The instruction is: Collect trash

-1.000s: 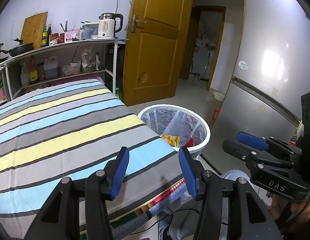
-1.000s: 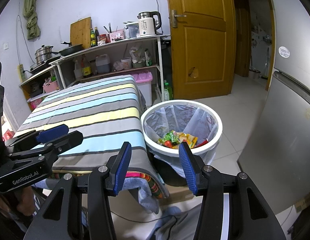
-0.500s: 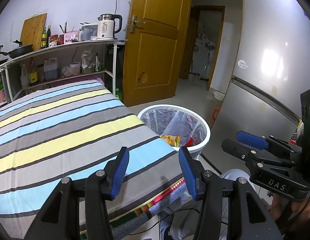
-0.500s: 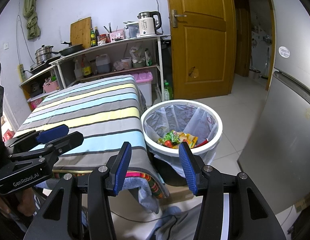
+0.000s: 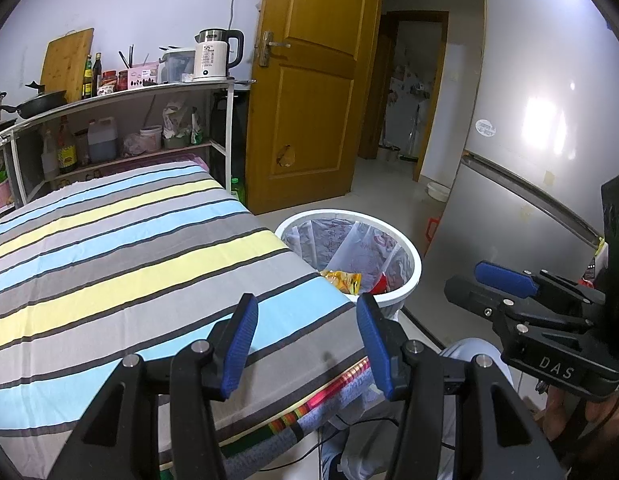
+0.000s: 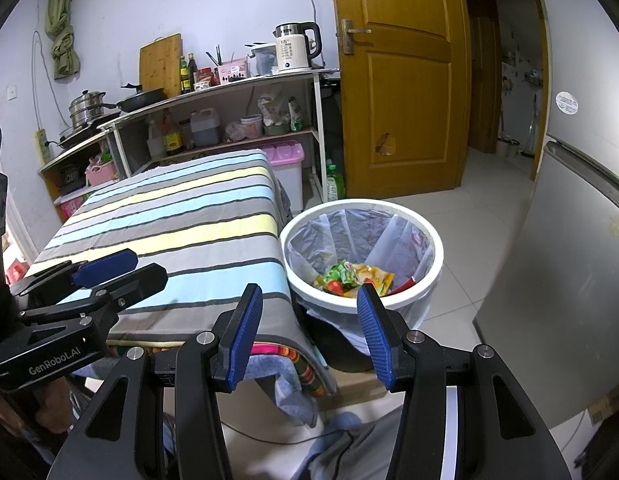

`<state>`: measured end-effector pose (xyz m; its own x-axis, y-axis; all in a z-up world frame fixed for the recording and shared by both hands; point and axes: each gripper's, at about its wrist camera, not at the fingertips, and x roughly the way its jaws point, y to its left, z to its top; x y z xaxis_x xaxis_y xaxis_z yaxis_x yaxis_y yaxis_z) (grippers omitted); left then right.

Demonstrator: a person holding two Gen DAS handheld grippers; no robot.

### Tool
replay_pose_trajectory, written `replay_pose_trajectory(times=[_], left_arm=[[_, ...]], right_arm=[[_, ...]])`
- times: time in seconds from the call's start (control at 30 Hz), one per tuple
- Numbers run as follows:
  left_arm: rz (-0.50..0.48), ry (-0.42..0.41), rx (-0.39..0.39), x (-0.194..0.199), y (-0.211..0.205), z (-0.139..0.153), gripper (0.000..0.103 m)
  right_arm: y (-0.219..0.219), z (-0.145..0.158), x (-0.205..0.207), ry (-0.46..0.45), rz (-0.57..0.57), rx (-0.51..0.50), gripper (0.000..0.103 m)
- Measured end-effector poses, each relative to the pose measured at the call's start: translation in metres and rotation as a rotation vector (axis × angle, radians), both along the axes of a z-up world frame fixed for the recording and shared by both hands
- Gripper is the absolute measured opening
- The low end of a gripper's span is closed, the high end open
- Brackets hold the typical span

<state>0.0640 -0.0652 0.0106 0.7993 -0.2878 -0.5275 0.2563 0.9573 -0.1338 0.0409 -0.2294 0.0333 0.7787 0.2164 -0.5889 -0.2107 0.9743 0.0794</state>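
Observation:
A white trash bin (image 6: 437, 252) lined with a clear bag stands on the floor beside the striped table (image 6: 181, 216). Colourful wrappers (image 6: 353, 276) lie in its bottom; the left wrist view shows the bin (image 5: 413, 260) and yellow wrappers (image 5: 343, 280) past the table corner. My left gripper (image 5: 307, 340) hangs open over the table's near corner, nothing between its blue pads. My right gripper (image 6: 309, 340) is open too, empty, hovering in front of the bin and the table edge. Each gripper also appears in the other's view: the left gripper (image 6: 109, 268), the right gripper (image 5: 505, 276).
A striped cloth (image 5: 129, 248) covers the table. Behind it stand shelves (image 6: 229, 92) with a kettle (image 6: 295, 50), bottles and pans. A wooden door (image 6: 405, 80) is at the back, a grey fridge (image 6: 569, 240) on the right. A person's legs show below the grippers.

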Motion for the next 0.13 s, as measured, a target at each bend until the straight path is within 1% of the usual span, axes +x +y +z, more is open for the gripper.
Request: replay_pose_trajectory(times=[0.13], left_arm=[[-0.001, -0.001, 0.0, 0.0008, -0.0017, 0.0, 0.053]], right_arm=[[0.0003, -0.0009, -0.0002, 0.001, -0.001, 0.001, 0.05]])
